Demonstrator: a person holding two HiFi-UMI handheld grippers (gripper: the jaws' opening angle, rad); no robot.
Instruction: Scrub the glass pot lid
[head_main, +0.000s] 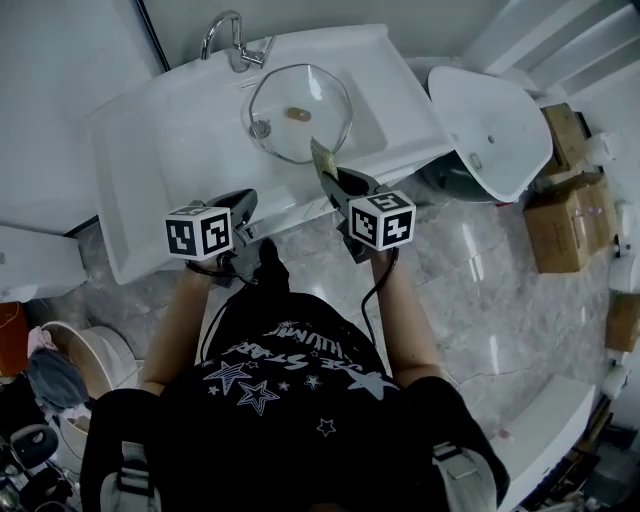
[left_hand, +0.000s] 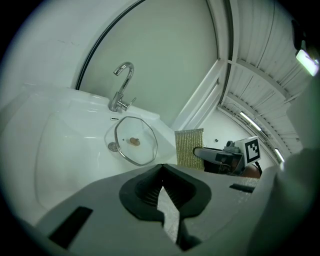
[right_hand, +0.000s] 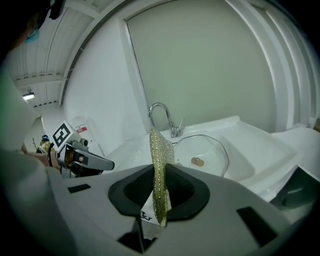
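White sink (head_main: 150, 150) fills the top of the head view, faucet (head_main: 228, 35) at the back. The glass pot lid (head_main: 310, 130) lies flat in the basin, knob (head_main: 297, 115) up, right in front of the faucet. Both tools hang at the near edge, short of the lid, nothing touching the glass. Right tool (head_main: 335, 180) is clamped on the scrub pad (head_main: 322, 158), a gold-green mesh sheet sticking out past the tips toward the basin. Left tool (head_main: 245, 205) has its jaws together and nothing in them. I'd call this the approach step: pad gripped, scrubbing not begun. The next move calls for lowering the right tool forward and turning it so the pad's flat face meets the glass — as held, it would go in edge first. The lid looks free to slide, so the left tool may need to open and pin the rim. My own right gripper view shows the pad (right_hand: 159, 150) only edge-on between the pads, lid (right_hand: 202, 152) beyond. The left gripper view gives what that misses — the pad's (left_hand: 189, 147) full flat face seen from the side, well apart from the lid (left_hand: 135, 145).
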